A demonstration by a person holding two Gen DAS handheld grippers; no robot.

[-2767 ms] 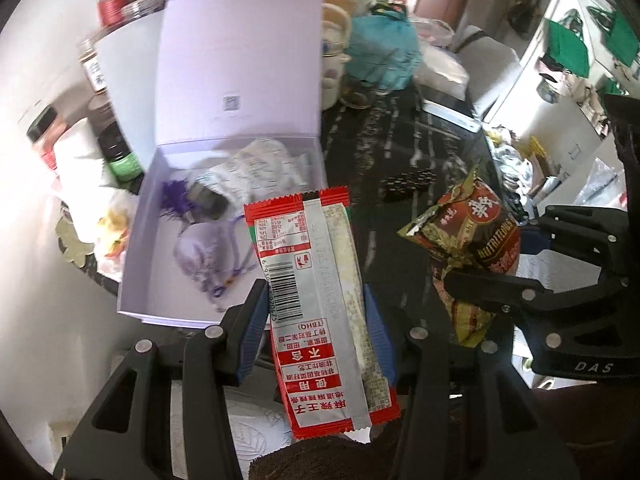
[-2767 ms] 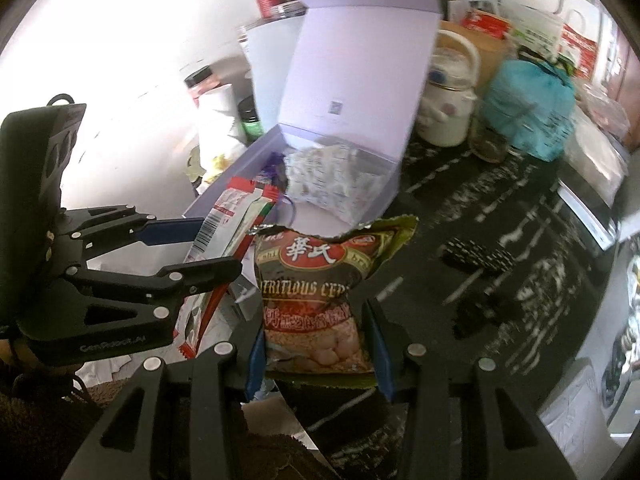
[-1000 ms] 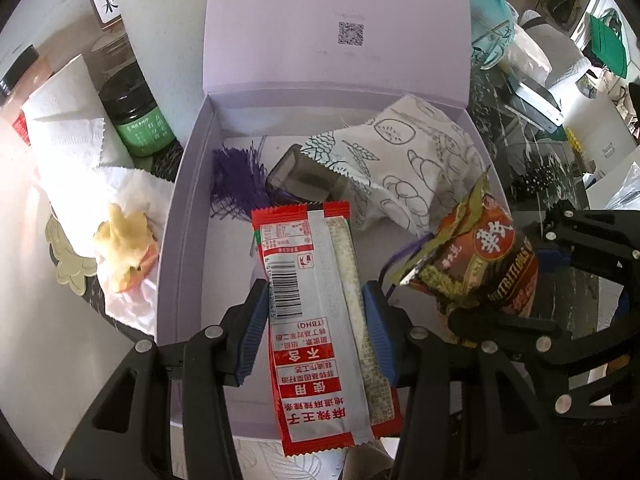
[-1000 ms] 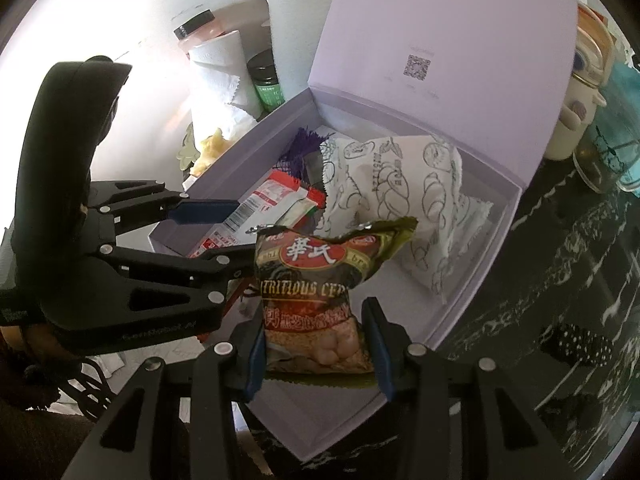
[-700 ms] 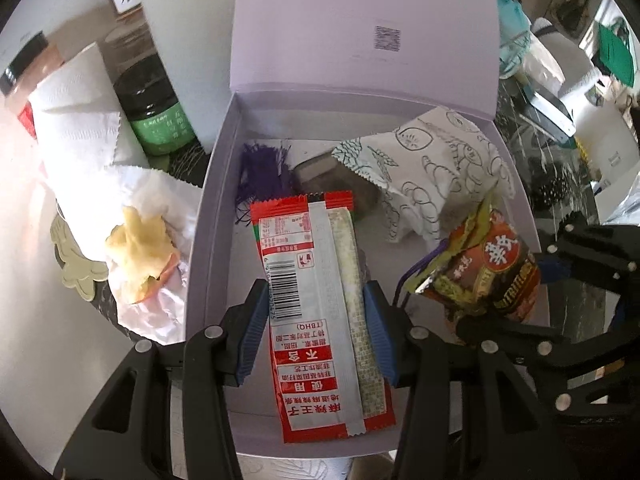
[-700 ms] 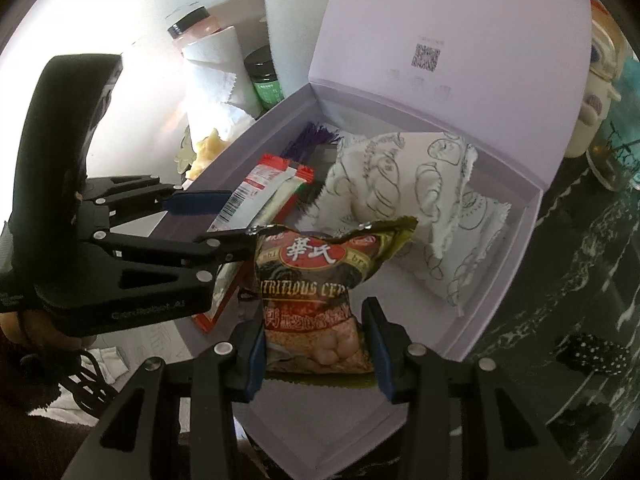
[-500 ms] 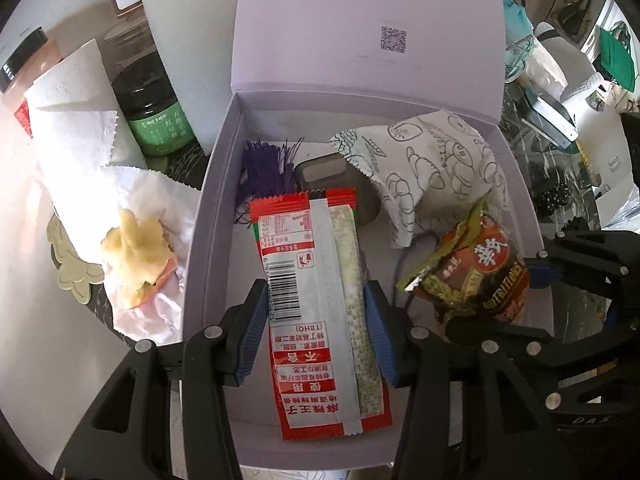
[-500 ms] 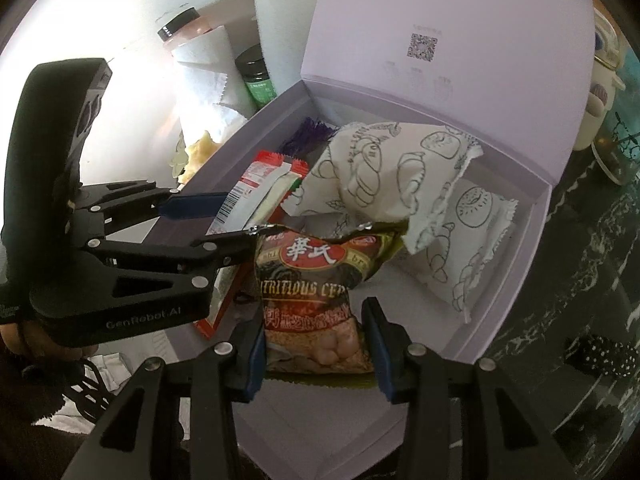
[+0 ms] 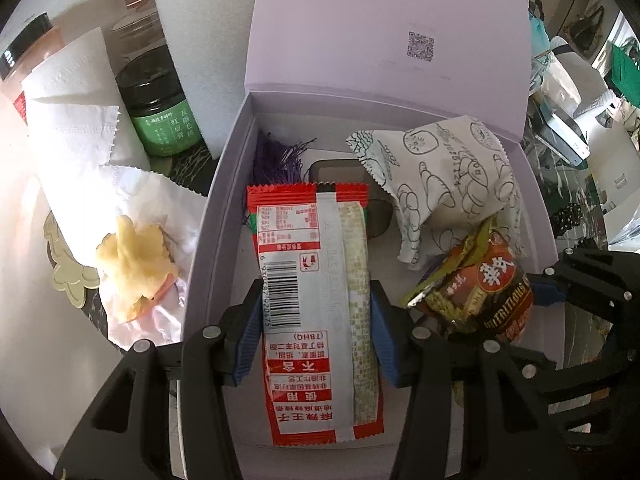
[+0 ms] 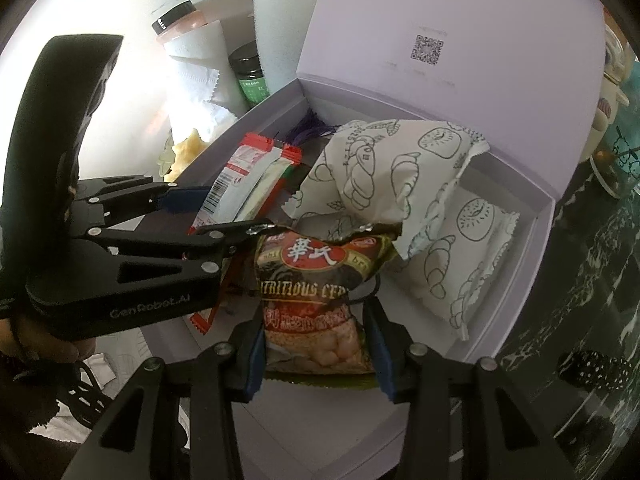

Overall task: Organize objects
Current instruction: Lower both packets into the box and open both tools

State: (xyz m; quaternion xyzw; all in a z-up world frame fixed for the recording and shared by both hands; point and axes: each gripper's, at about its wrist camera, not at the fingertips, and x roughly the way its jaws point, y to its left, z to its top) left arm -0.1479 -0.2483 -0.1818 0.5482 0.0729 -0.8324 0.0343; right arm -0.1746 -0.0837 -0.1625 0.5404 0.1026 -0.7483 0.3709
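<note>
My left gripper (image 9: 312, 336) is shut on a long red and white snack packet (image 9: 316, 300) and holds it over the left part of the open lilac box (image 9: 224, 184). My right gripper (image 10: 316, 348) is shut on a green and red cereal bag (image 10: 320, 288), low over the box's (image 10: 532, 248) middle. The cereal bag also shows in the left wrist view (image 9: 476, 292), and the red packet shows in the right wrist view (image 10: 244, 184). In the box lie white printed bread packets (image 10: 400, 168), a purple tassel (image 9: 280, 156) and a dark case (image 9: 340, 172).
The box lid (image 9: 384, 40) stands upright at the back. Left of the box are a green-labelled jar (image 9: 164, 112), paper towel (image 9: 72, 112) and a yellow scrap on tissue (image 9: 132, 264). The dark marble table (image 10: 592, 280) lies to the right, with small black spotted items (image 10: 596, 368).
Both grippers have moved from in front of the box to over it and lowered into it, each still holding its packet. The cereal bag now touches the bread packets.
</note>
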